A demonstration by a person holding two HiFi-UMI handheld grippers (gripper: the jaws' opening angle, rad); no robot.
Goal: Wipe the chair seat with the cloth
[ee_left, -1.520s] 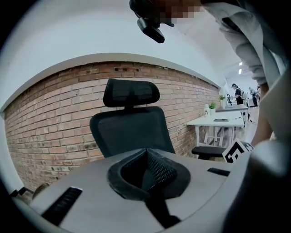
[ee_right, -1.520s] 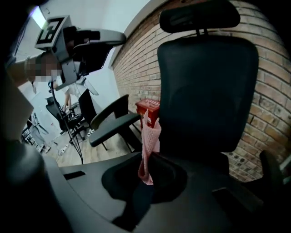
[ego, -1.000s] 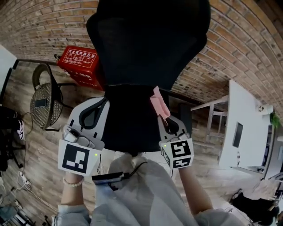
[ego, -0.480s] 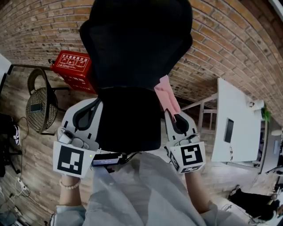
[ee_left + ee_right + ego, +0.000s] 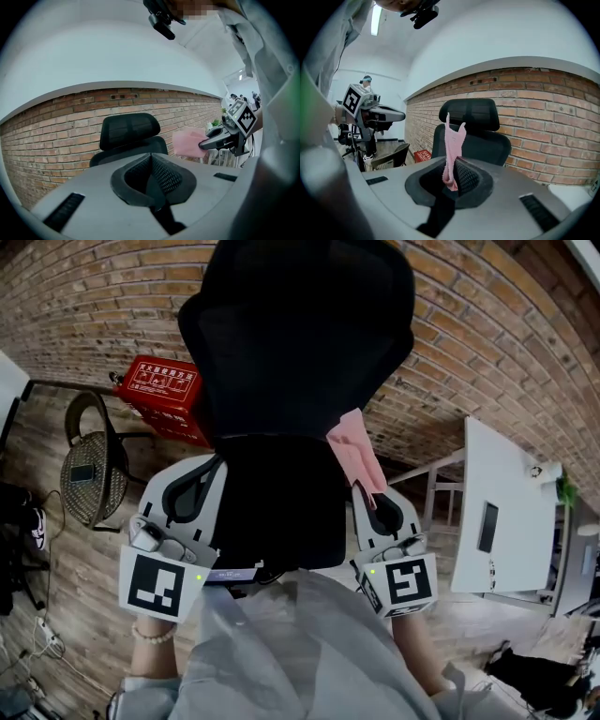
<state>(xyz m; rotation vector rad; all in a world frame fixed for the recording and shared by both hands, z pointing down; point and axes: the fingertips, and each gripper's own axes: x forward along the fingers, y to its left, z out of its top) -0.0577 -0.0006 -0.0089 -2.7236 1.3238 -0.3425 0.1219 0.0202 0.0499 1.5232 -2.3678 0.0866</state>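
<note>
The left tool [image 5: 211, 472] is closed with nothing in it, beside the left edge of the black office chair seat [image 5: 277, 512]. The right tool [image 5: 368, 495] clamps the pink cloth [image 5: 354, 448] beside the seat's right edge. A brick wall [image 5: 487, 343] stands behind.

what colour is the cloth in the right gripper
Pink cloth, best seen in the right gripper view.

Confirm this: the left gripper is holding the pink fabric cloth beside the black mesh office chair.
Wrong gripper. The right gripper holds the pink fabric cloth beside the black mesh office chair, as the right gripper view shows; the left gripper is shut on nothing.
</note>
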